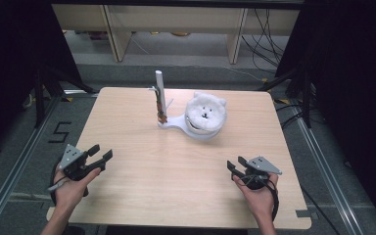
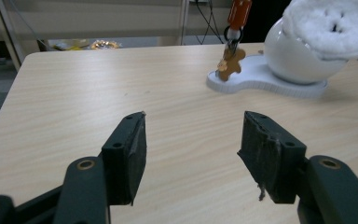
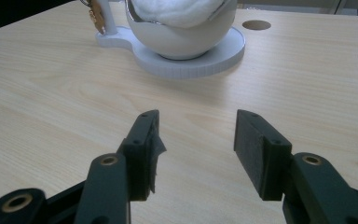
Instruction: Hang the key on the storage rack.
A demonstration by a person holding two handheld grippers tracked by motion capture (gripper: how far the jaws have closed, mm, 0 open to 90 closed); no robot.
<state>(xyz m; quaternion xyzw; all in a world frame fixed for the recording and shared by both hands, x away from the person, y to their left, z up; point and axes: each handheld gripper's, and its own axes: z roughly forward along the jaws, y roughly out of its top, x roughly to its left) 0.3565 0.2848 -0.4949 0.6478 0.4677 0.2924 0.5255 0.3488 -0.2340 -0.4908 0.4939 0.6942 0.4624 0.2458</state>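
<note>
Left hand-held gripper [image 1: 101,153] & right hand-held gripper [image 1: 236,166] spread, empty, well short of stand [image 1: 176,125]; approach charm [image 2: 230,64] slow, square-on.

Both grippers, left [image 1: 101,155] and right [image 1: 235,165], hover with fingers spread.

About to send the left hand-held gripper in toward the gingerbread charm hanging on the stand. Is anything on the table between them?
Nothing visible. Only bare table lies between the open left hand-held gripper and the charm. The white bowl with the plush sits beside the charm on the same base, not in the path.
</note>
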